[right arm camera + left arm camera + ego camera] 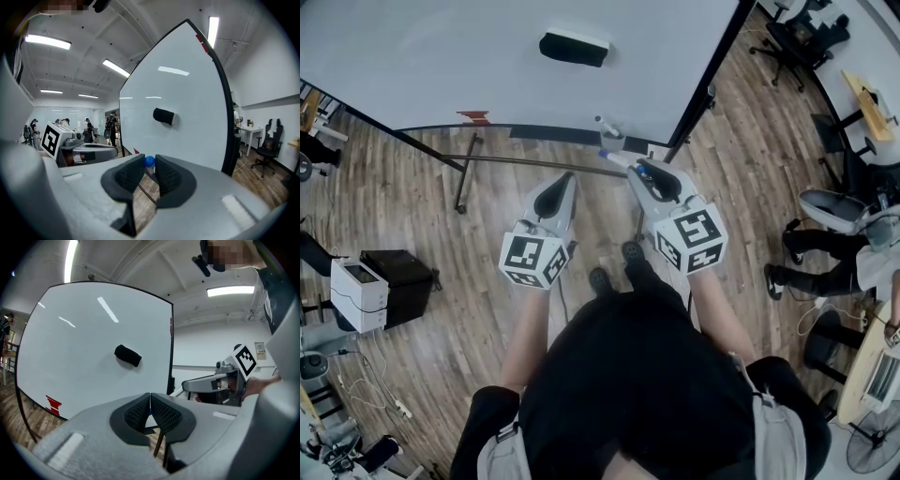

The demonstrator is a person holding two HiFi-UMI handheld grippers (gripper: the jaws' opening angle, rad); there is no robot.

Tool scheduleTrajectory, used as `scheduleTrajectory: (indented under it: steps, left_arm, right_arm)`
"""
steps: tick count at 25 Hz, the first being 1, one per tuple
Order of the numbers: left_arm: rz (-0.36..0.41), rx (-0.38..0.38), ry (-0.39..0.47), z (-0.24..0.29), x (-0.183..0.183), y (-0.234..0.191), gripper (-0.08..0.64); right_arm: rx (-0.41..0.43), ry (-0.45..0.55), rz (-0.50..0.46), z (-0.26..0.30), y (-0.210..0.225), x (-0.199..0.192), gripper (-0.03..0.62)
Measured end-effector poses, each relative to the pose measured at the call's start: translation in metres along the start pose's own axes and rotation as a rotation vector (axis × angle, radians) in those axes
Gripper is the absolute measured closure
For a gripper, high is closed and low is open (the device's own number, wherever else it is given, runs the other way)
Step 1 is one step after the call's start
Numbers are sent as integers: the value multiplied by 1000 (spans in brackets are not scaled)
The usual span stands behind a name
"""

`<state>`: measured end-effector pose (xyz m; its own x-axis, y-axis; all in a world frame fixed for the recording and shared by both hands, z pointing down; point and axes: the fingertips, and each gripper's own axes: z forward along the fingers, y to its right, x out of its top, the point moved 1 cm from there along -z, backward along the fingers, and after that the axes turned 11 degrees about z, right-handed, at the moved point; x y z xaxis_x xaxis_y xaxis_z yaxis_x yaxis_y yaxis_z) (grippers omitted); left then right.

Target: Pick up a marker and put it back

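Observation:
A white marker with a blue cap [614,157] [149,162] sits between the pads of my right gripper [636,167] [150,168], which is shut on it just in front of the whiteboard [487,66]. The capped end points toward the board's bottom tray, where another marker [608,127] lies. My left gripper [565,180] [150,401] hovers beside the right one, a little left of it, its pads touching and nothing between them. A black eraser [573,47] [127,355] [163,116] sticks to the board higher up.
The whiteboard's metal stand bar [534,161] crosses the wooden floor below the board. A black box with a white device [370,281] sits at the left. A seated person's legs [825,255] and desks are at the right, an office chair [797,37] at the top right.

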<state>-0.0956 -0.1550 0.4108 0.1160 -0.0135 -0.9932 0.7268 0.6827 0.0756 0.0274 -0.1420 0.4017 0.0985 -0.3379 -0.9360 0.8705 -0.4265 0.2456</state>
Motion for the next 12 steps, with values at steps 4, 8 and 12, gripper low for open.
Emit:
scheduleTrajectory:
  steps: [4,8,12]
  left_arm:
    - [-1,22,-1,3,3,-3,546]
    - [-4,61,-9,4,4,-8,546]
    - [-4,110,-19,3,4,-14,547]
  right_arm:
    - [-13,-14,-40,12,16,1,518]
    - [-33,-36,-93,29,38,-4,518]
    - [-46,-66,-140,54,61,-15,518]
